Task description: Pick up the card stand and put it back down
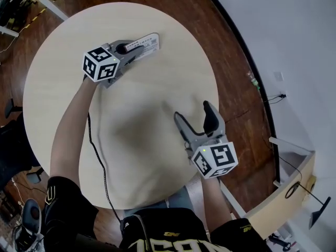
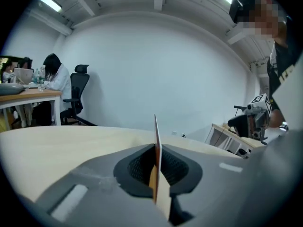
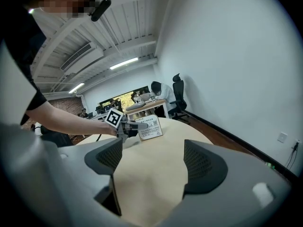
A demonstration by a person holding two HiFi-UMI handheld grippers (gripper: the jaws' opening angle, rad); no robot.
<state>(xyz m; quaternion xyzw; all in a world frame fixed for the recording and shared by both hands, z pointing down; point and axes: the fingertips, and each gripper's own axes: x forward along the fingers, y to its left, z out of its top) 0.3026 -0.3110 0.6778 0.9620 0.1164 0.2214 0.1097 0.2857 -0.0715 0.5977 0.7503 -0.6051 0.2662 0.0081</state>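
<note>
The card stand (image 1: pixel 150 41) is a thin white printed card at the far side of the round table (image 1: pixel 58 114). My left gripper (image 1: pixel 139 48) is shut on it, and the left gripper view shows the card stand (image 2: pixel 156 145) edge-on, pinched between the dark pads. From the right gripper view the card stand (image 3: pixel 151 128) stands upright in the left gripper (image 3: pixel 136 125), low over the tabletop; I cannot tell whether it touches. My right gripper (image 1: pixel 192 111) rests open near the table's right side, with only bare tabletop between its pads (image 3: pixel 204 163).
A black cable (image 1: pixel 98 156) trails from the left gripper along the table's near left. Beyond the table's right edge stands a light wooden shelf unit (image 1: pixel 283 193). People sit at desks (image 2: pixel 28 96) with an office chair (image 2: pixel 78 93) behind.
</note>
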